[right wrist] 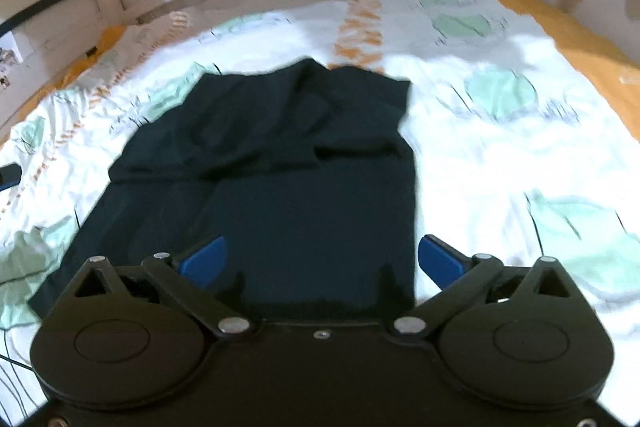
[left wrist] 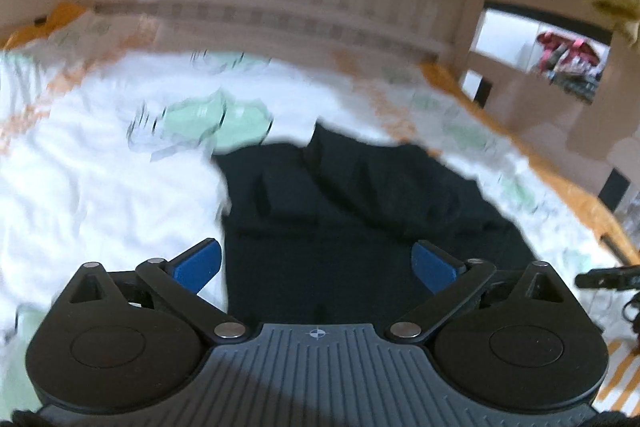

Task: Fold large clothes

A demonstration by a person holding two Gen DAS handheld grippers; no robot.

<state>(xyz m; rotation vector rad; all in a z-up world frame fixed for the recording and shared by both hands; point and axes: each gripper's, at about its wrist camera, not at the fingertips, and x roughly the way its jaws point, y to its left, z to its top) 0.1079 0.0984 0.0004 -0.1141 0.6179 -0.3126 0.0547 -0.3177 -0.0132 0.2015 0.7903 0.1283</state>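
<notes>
Black garment (right wrist: 272, 163) lies partly folded on the bedsheet (right wrist: 500, 155), upper part doubled over (creases remain), further folds likely left; left gripper (left wrist: 316, 267) and right gripper (right wrist: 320, 259) both gape empty.

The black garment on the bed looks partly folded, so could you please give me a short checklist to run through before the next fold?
1. Left gripper empty, fingers spread wide: ok.
2. Right gripper empty, fingers spread wide: ok.
3. Black garment lies on the bedsheet, no part hanging over the bed's edge in view: ok.
4. Far part already doubled over the near part: ok, though that layer looks rumpled.
5. Near hem flat and free to grasp: cannot tell, the gripper bodies hide it.
6. Nothing lying on top of the garment: ok.
</notes>
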